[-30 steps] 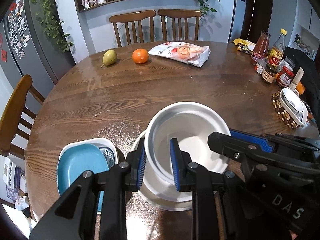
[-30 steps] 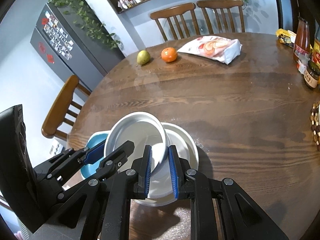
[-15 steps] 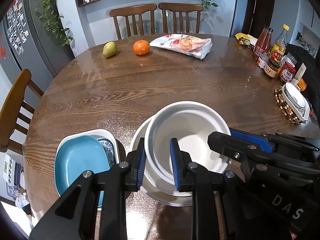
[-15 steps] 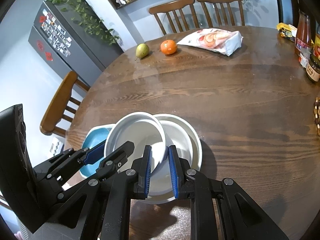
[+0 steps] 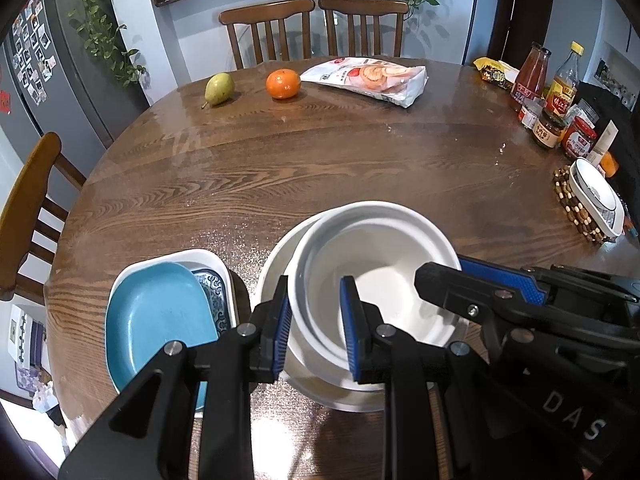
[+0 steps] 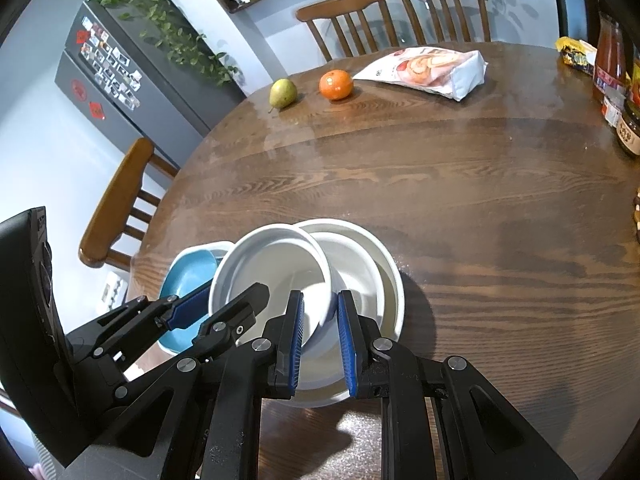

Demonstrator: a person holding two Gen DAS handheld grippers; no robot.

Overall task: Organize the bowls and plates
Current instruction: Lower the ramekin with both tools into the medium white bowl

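Observation:
A white bowl (image 5: 376, 276) is held just above a larger white bowl (image 5: 276, 264) on the round wooden table (image 5: 320, 152). My left gripper (image 5: 314, 332) is shut on the near left rim of the upper bowl. My right gripper (image 6: 320, 332) is shut on its right rim, and the bowl (image 6: 272, 268) tilts over the larger bowl (image 6: 372, 264). A blue plate (image 5: 156, 320) lies in a white patterned dish (image 5: 212, 276) to the left. Another white dish (image 5: 596, 196) sits on a beaded mat at the right edge.
A pear (image 5: 219, 88), an orange (image 5: 283, 83) and a snack bag (image 5: 368, 78) lie at the far side. Bottles and jars (image 5: 556, 108) crowd the right edge. Wooden chairs (image 5: 312, 28) stand behind and at the left (image 5: 24, 208).
Both grippers have lowered the white bowl slightly toward the larger bowl, and it sits more centred over it. Both jaws stay shut on its rim.

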